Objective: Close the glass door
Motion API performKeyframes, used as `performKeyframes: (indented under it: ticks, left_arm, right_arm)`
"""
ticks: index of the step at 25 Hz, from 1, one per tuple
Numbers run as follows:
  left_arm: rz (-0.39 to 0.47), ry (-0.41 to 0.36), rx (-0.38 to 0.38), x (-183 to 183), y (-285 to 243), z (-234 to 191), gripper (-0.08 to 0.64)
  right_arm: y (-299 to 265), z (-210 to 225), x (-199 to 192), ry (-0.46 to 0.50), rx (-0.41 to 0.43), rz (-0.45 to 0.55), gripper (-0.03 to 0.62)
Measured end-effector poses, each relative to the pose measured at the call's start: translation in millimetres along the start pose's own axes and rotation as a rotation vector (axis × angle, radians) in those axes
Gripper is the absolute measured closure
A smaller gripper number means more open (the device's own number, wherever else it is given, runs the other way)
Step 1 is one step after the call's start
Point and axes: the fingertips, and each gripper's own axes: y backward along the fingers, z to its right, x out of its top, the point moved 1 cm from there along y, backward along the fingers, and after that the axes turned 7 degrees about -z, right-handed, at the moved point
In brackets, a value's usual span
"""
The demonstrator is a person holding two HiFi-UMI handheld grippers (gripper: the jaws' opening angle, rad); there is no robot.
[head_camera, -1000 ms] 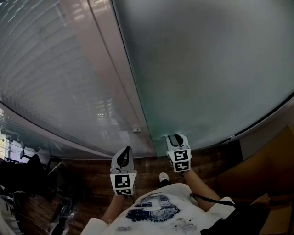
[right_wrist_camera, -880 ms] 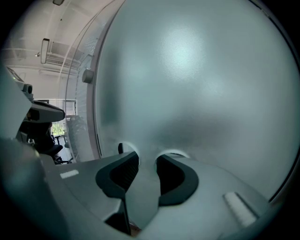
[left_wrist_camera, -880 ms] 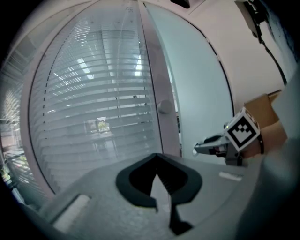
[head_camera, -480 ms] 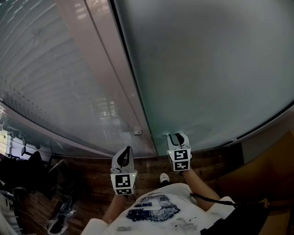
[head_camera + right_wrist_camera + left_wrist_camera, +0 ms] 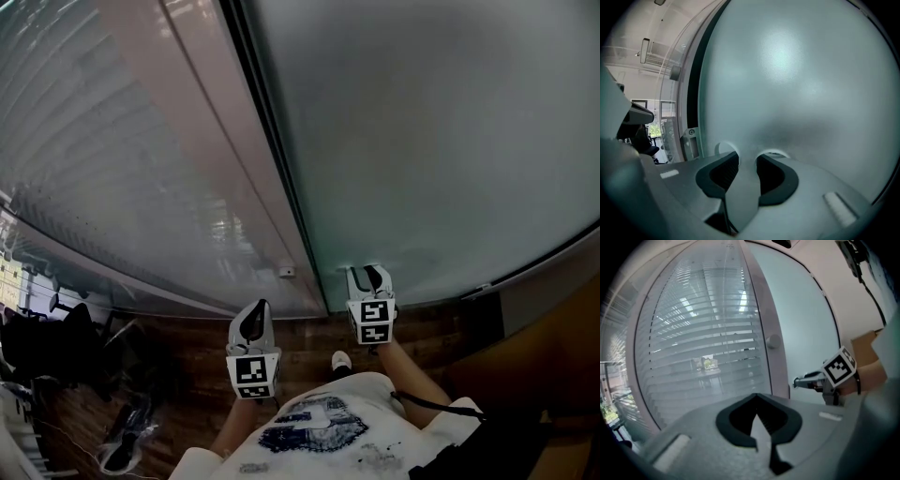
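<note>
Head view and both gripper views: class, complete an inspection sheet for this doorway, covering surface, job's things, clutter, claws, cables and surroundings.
Surface: dark wooden floor.
Job's things: frosted glass door, a dark gap along its left edge beside the frame.
Clutter: black chair at left; cardboard box at right.
Claws: left claw shut, empty, short of the glass; right claw open, tips at the door pane.
Cables: thin dark cord by the right forearm.
Surroundings: window blinds left of the frame.
</note>
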Motion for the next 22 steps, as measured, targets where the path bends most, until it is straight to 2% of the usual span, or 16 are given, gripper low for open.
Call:
performKeyframes:
  ticks: [22]
  left_arm:
    - [0.006,0.003,0.007,2.2,5.4,1.2,0.558]
  right_arm:
    - [1.7,0.2,5.0,0.014,0.005,0.011,0.468]
